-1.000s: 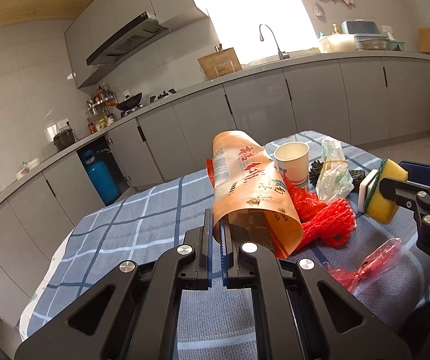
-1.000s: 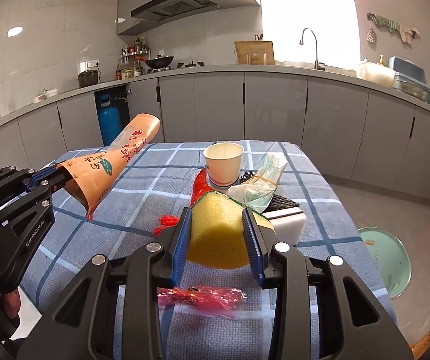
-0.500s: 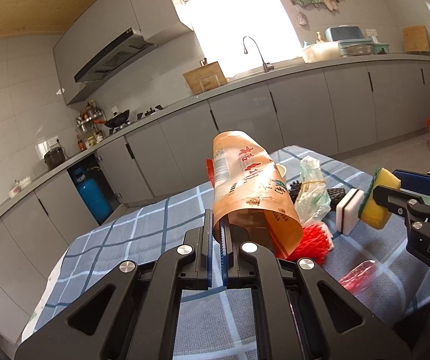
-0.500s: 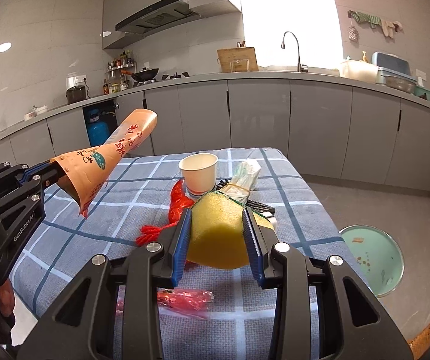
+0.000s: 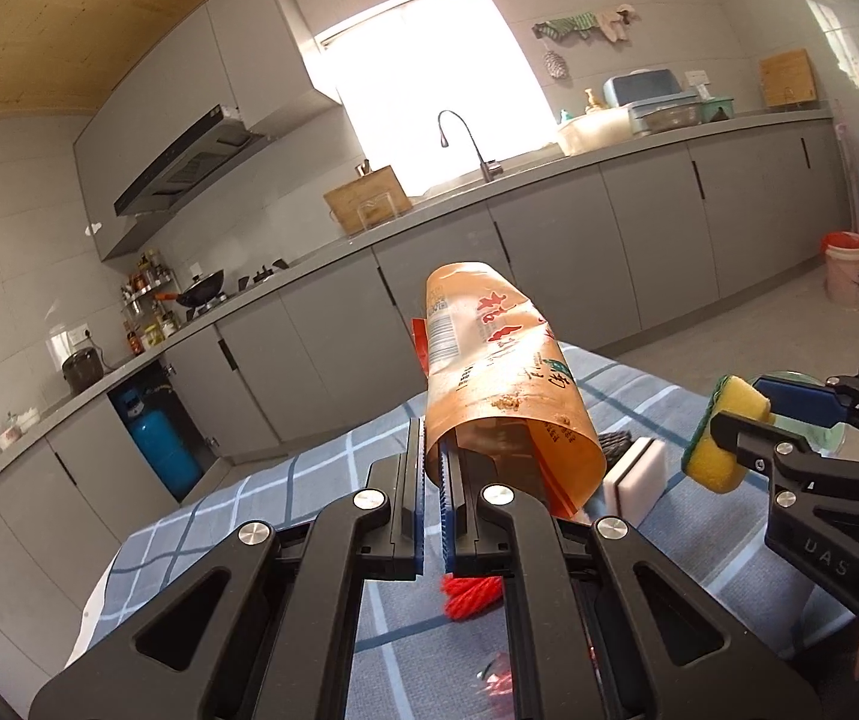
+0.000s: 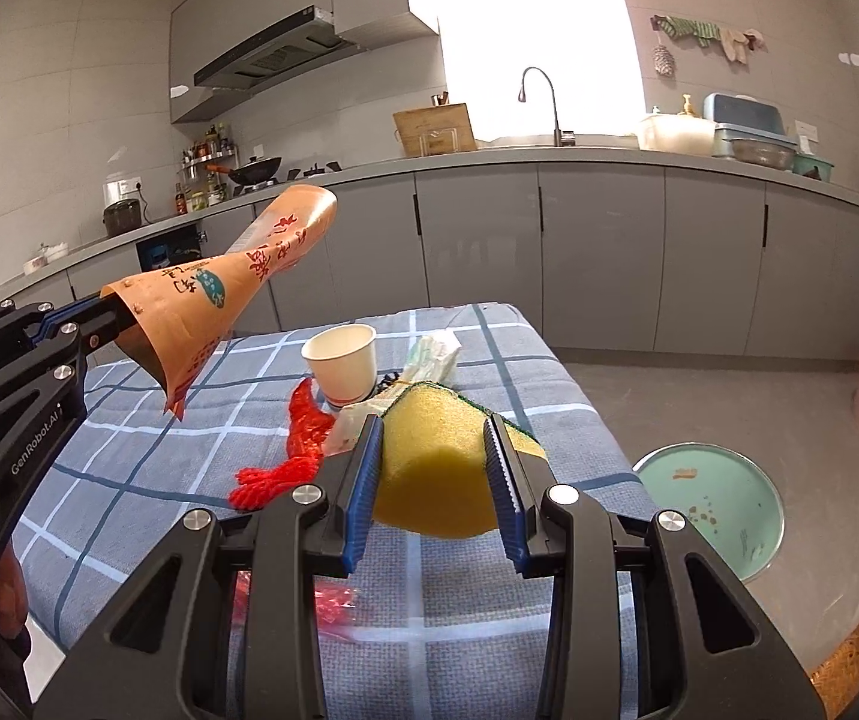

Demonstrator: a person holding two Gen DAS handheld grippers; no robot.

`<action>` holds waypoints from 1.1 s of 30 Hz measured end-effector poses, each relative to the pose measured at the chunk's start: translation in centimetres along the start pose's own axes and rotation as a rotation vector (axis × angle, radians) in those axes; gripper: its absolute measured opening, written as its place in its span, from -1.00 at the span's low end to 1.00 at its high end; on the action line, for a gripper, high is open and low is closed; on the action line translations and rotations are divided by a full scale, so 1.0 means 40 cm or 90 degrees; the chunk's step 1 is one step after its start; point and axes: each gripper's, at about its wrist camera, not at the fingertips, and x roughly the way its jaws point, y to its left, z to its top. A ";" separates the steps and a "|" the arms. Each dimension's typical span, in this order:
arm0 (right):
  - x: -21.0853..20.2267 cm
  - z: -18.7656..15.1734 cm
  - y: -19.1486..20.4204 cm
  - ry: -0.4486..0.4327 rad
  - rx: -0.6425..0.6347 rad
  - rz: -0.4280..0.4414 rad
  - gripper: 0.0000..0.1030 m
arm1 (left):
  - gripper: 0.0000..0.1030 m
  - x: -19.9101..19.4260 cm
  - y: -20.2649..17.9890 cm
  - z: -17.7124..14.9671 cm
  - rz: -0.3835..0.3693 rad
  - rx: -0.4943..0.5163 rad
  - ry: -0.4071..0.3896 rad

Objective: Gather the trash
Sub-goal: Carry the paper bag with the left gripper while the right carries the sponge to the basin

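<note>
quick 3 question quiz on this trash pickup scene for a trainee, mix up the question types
1. True or false: the left gripper is shut on the orange wrapper.
2. What does the right gripper hold? A) paper cup B) yellow sponge C) red net
3. Fill in: the paper cup stands upright on the ____ tablecloth.

Key
1. True; its jaws pinch the wrapper's edge.
2. B, the yellow sponge, lifted off the cloth.
3. Checked; the red net lies beside the cup.
</note>
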 end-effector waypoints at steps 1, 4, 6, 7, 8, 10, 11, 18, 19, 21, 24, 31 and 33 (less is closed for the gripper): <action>-0.001 -0.001 -0.007 -0.001 0.003 -0.003 -0.30 | -0.89 0.002 -0.007 0.004 -0.003 0.003 -0.002; -0.002 0.001 -0.032 -0.002 0.016 -0.011 -0.30 | -0.89 0.006 -0.023 0.015 -0.011 0.009 -0.006; -0.003 0.002 -0.049 -0.003 0.022 -0.018 -0.30 | -0.89 0.011 -0.038 0.026 -0.021 0.013 -0.009; -0.002 0.003 -0.062 -0.004 0.025 -0.021 -0.30 | -0.89 0.012 -0.041 0.028 -0.026 0.013 -0.010; -0.003 0.003 -0.074 -0.004 0.029 -0.027 -0.30 | -0.89 0.016 -0.052 0.036 -0.032 0.015 -0.012; -0.003 0.004 -0.098 -0.005 0.035 -0.035 -0.30 | -0.89 0.023 -0.070 0.047 -0.042 0.018 -0.014; -0.003 0.004 -0.112 -0.005 0.040 -0.040 -0.30 | -0.89 0.026 -0.076 0.052 -0.045 0.019 -0.015; -0.008 0.014 -0.196 -0.015 0.063 -0.075 -0.30 | -0.89 0.050 -0.139 0.097 -0.076 0.038 -0.034; -0.009 0.016 -0.208 -0.017 0.065 -0.080 -0.30 | -0.89 0.052 -0.149 0.103 -0.079 0.039 -0.035; -0.011 0.020 -0.233 -0.021 0.070 -0.089 -0.30 | -0.89 0.061 -0.169 0.118 -0.091 0.043 -0.037; -0.010 0.025 -0.269 -0.023 0.075 -0.103 -0.30 | -0.89 0.070 -0.200 0.137 -0.111 0.047 -0.040; 0.003 0.030 -0.350 -0.022 0.089 -0.125 -0.29 | -0.89 0.100 -0.288 0.172 -0.150 0.066 -0.043; 0.011 0.028 -0.378 -0.020 0.096 -0.133 -0.29 | -0.89 0.119 -0.315 0.178 -0.160 0.072 -0.038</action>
